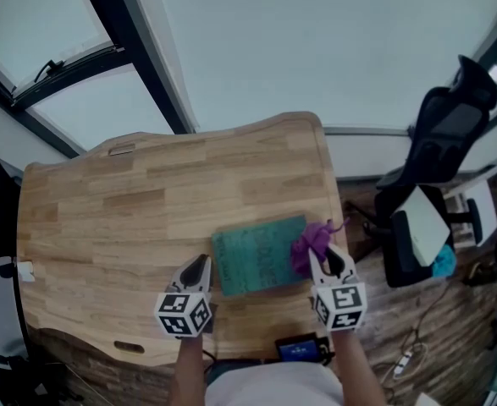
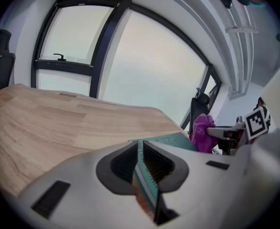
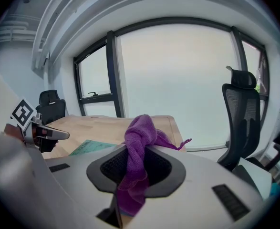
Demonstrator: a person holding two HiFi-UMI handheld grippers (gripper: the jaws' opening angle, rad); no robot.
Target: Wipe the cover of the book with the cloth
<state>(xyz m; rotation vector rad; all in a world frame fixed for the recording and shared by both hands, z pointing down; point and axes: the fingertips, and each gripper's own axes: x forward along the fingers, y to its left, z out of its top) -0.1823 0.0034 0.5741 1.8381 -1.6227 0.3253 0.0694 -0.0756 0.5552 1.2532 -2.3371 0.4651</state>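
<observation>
A teal book (image 1: 261, 256) lies on the wooden table (image 1: 138, 210) near its front edge. My left gripper (image 1: 199, 266) is at the book's left edge, and in the left gripper view the jaws (image 2: 140, 165) are shut on that edge, with the teal cover (image 2: 171, 140) stretching away beyond. My right gripper (image 1: 325, 261) is at the book's right edge, shut on a bunched purple cloth (image 1: 312, 242). The right gripper view shows the cloth (image 3: 140, 140) twisted between the pads of the right gripper (image 3: 137, 171) and rising above them, with the book (image 3: 88, 148) low at left.
A black office chair (image 1: 447, 134) and a seat with a white cushion (image 1: 422, 227) stand right of the table. A small dark device (image 1: 299, 348) sits at the table's front edge by the person's body. Large windows (image 1: 316, 41) run behind the table.
</observation>
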